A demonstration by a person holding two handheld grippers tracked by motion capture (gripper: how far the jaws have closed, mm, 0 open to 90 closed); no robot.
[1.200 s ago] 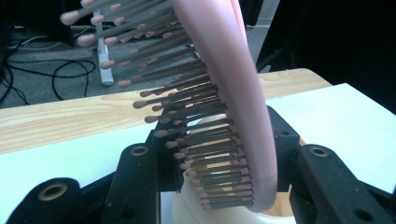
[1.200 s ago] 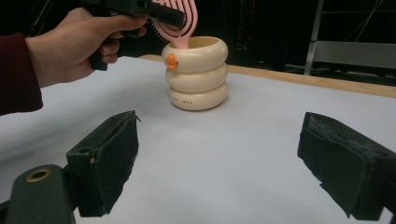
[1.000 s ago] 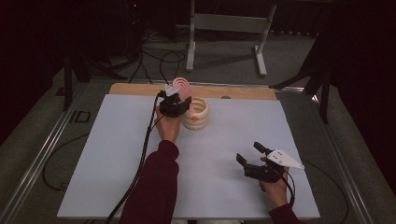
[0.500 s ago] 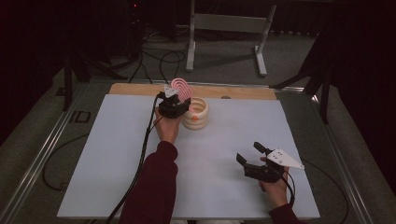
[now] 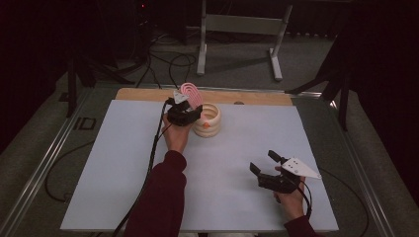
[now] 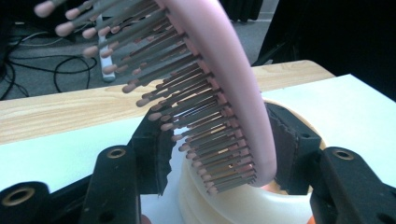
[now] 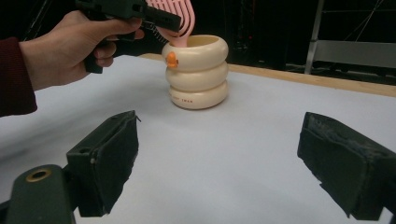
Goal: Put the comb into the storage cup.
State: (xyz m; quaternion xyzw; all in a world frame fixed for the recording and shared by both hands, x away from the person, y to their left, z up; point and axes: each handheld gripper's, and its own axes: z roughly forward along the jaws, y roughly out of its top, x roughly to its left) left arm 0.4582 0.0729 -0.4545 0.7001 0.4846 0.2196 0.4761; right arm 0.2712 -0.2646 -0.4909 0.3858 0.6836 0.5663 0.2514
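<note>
A pink hairbrush (image 5: 190, 92) stands tilted over a cream ringed cup (image 5: 211, 121) at the far middle of the table, its lower end inside the cup's mouth. My left gripper (image 5: 191, 109) is shut on the brush. In the left gripper view the bristled head (image 6: 219, 70) sits between the two jaws, just above the cup rim (image 6: 243, 205). My right gripper (image 5: 263, 161) rests open near the front right with nothing between its jaws. The right gripper view looks across bare table at the cup (image 7: 198, 74), the brush (image 7: 170, 14) and the left gripper (image 7: 156, 18).
A white sheet (image 5: 123, 163) covers the table, with a wooden strip (image 5: 143, 94) along its far edge. A metal stand (image 5: 237, 29) and cables (image 5: 168, 64) lie on the floor beyond. Metal rails (image 5: 44, 168) run along the table's sides.
The left gripper and the brush have barely shifted at the cup. The right gripper has stayed where it was.
</note>
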